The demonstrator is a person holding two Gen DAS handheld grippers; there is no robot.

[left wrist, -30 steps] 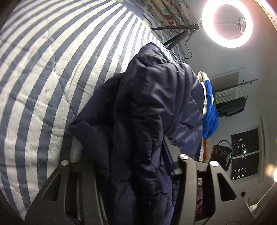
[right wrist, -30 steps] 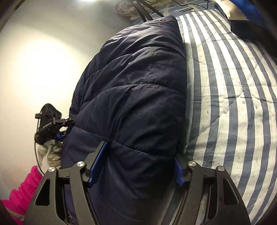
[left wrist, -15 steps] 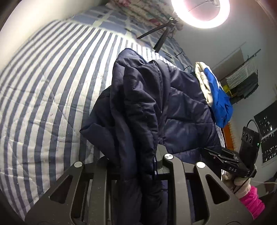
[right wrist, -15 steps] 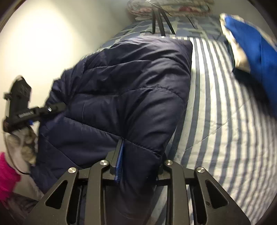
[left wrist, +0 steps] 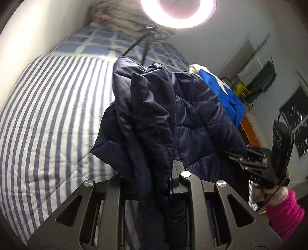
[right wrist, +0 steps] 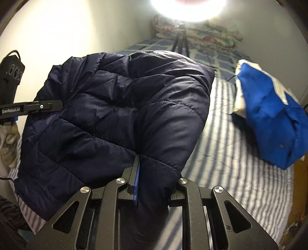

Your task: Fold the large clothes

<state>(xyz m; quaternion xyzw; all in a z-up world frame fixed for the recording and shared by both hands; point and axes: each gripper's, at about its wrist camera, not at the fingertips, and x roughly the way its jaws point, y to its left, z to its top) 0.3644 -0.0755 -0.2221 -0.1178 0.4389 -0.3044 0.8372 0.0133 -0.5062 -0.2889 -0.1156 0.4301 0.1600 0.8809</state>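
Observation:
A dark navy quilted jacket (left wrist: 154,115) hangs bunched over the blue-and-white striped bed cover (left wrist: 48,115). My left gripper (left wrist: 152,178) is shut on a fold at its near edge. In the right wrist view the jacket (right wrist: 115,115) spreads wide, lifted at the near side. My right gripper (right wrist: 156,177) pinches its hem, the jaws still closing with the padded cloth squeezed between them. A finger (right wrist: 44,105) of the left gripper shows at the jacket's far left edge, and the right gripper's fingers (left wrist: 248,161) show in the left wrist view.
A blue and white garment (right wrist: 269,119) lies on the bed to the right. A ring light (left wrist: 177,11) on a tripod (left wrist: 142,50) stands at the head, by folded floral quilts (right wrist: 202,36). A wall runs along the left. A pink sleeve (left wrist: 283,209) and gloved hand (right wrist: 7,146) hold the grippers.
Both grippers have closed on the jacket's edge and risen, lifting it off the bed. Both wrists rolled, so the bed's head and ring light now sit at the top.

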